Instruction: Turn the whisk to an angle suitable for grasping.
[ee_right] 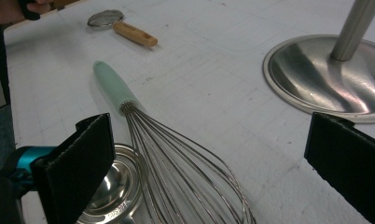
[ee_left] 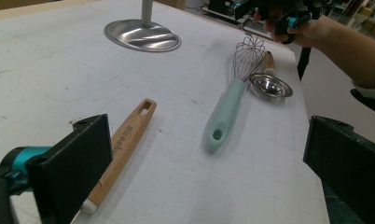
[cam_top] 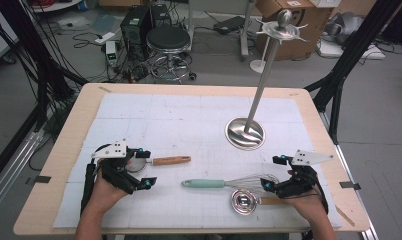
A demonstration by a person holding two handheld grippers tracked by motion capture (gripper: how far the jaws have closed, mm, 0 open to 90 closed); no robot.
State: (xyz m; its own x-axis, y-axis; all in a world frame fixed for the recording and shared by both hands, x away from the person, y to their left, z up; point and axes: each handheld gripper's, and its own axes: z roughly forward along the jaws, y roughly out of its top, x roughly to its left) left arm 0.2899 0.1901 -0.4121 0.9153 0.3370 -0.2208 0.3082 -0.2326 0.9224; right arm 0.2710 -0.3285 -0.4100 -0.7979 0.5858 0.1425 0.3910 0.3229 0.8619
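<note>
Here, small steel ladle bowl (cam_top: 244, 201) empty, whisk (cam_top: 229, 183) just beside, stand base (cam_top: 245, 133) bare.

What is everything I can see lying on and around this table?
Whisk: one, mint-green handle with steel wires, front middle of the mat, wires toward the right tool.
Steel ladle: one, silver bowl with a wooden handle, beside the whisk's wires.
Wooden-handled utensil: one, round steel head with a light wood handle, by the left tool.
Utensil stand: one, silver, round base and tall pole, right rear of the mat.
Mat: one, white with a grid, covering the wooden table.
Stool: one, black seat, on the floor behind the table.
Cardboard box: one, brown, rear right.
Left tool: one, black, jaws open.
Right tool: one, black, jaws open.
</note>
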